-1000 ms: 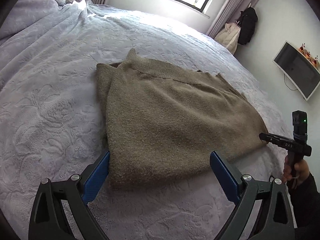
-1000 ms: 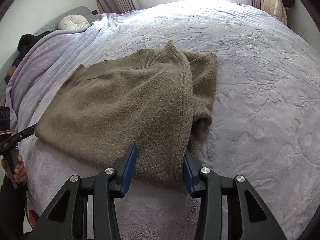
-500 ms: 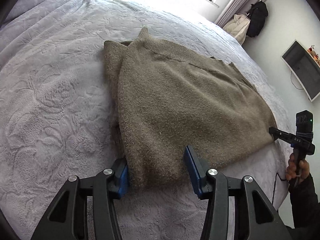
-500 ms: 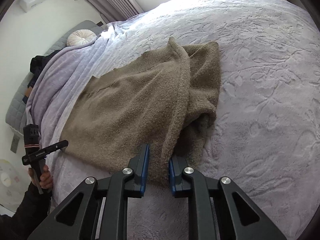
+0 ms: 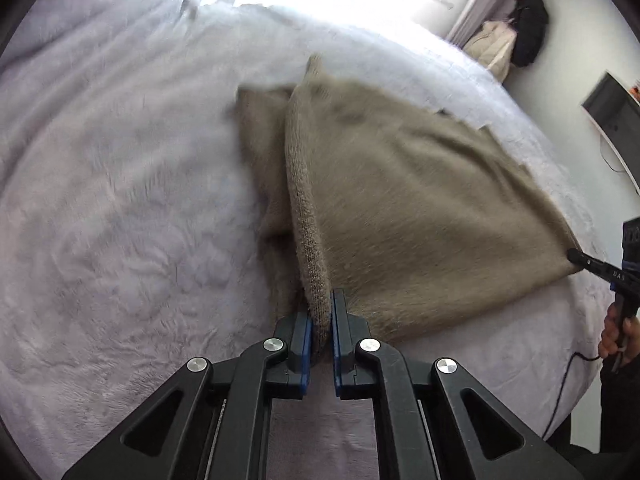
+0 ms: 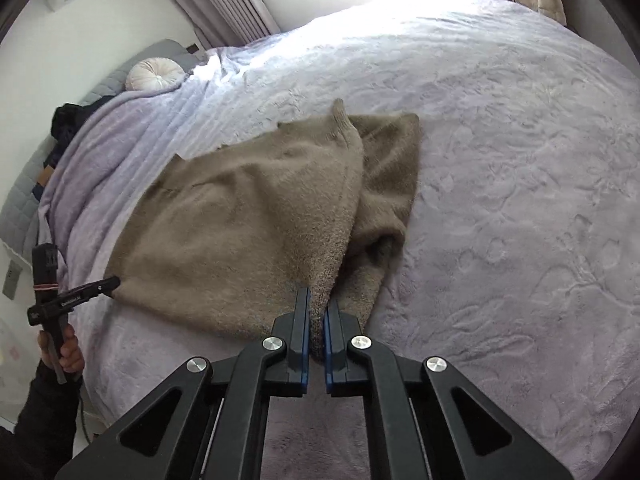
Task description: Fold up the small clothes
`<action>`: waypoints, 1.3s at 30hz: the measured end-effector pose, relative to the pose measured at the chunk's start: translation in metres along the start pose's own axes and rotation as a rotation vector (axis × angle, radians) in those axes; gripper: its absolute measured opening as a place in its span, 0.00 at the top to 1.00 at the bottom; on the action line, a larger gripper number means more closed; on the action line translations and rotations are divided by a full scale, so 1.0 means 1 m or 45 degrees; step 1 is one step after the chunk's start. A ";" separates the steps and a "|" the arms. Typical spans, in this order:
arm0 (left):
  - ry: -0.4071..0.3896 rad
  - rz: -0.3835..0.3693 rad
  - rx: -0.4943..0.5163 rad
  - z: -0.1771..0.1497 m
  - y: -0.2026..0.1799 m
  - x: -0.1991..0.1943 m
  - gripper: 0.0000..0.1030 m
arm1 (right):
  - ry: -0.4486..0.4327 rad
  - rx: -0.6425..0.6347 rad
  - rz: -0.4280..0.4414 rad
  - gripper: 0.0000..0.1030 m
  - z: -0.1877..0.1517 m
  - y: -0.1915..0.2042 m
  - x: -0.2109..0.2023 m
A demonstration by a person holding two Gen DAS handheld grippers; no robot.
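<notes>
**Both near corners pinched — ready to carry the fold**

The fuzzy taupe knitted sweater [image 5: 400, 208] lies on the pale lilac embossed bedspread [image 5: 120, 220], one side already doubled under along its left edge. Left tongs [image 5: 320, 320] are clenched on the near left corner, with knit bunched between the blue pads. Right tongs [image 6: 316, 320] are clenched on the near right corner, also with knit between the pads. Each tool shows at the edge of the other's view, at the opposite corner of the near hem.

Step in hand, as judged: lift the near hem and fold it away toward the far ribbed edge.

Notes for doing it well:
- Raise both corners together and level — uneven height will skew the crease.
- Keep the hem lightly taut between the two tongs; this thick knit sags in the middle.
- Carry forward low, so the lower layers do not drag across the plush spread.
- The tucked layer at the left may slip out; the left view is motion-blurred, so I cannot tell how many layers that grip holds.
- Release only once the edges line up.
</notes>
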State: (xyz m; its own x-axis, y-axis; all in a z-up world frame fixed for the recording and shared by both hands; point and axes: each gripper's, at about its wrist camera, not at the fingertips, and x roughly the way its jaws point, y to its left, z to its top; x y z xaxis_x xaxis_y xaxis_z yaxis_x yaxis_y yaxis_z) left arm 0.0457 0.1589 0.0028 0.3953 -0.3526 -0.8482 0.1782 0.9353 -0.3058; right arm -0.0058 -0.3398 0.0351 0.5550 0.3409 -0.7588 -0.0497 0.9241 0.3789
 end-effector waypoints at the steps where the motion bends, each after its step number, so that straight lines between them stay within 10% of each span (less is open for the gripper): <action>1: 0.015 -0.035 -0.040 -0.003 0.008 0.008 0.91 | 0.025 0.024 -0.015 0.95 -0.003 -0.006 0.008; 10: -0.015 -0.017 -0.092 0.003 0.019 -0.023 0.82 | -0.056 0.119 -0.008 0.89 0.002 -0.021 -0.019; 12: -0.067 0.150 -0.067 0.008 0.013 -0.037 0.04 | -0.116 0.095 -0.063 0.77 0.008 -0.014 -0.032; 13: -0.120 0.222 -0.055 0.010 0.005 -0.043 0.01 | -0.135 0.076 -0.083 0.70 0.014 -0.007 -0.035; 15: -0.226 0.253 0.016 0.016 -0.015 -0.059 0.01 | -0.152 0.011 -0.118 0.24 0.025 0.012 -0.035; 16: -0.245 0.272 0.042 0.020 -0.025 -0.062 0.01 | -0.162 -0.036 -0.144 0.21 0.029 0.024 -0.033; 26: -0.193 0.278 0.260 0.063 -0.119 0.014 0.01 | 0.054 -0.492 -0.261 0.21 0.053 0.124 0.065; 30: -0.053 0.345 0.173 0.063 -0.091 0.060 0.01 | 0.111 -0.439 -0.322 0.21 0.057 0.095 0.080; 32: -0.078 0.223 0.092 0.058 -0.067 0.059 0.01 | 0.109 -0.344 -0.325 0.21 0.059 0.061 0.075; 39: -0.090 0.172 0.161 0.061 -0.073 0.032 0.01 | 0.057 -0.125 -0.103 0.22 0.065 0.016 0.046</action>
State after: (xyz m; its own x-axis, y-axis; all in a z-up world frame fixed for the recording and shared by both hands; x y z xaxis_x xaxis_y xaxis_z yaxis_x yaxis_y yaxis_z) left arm 0.1006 0.0773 0.0245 0.4849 -0.2294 -0.8439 0.2292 0.9646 -0.1305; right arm 0.0733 -0.3203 0.0408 0.5227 0.2702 -0.8086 -0.0887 0.9605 0.2636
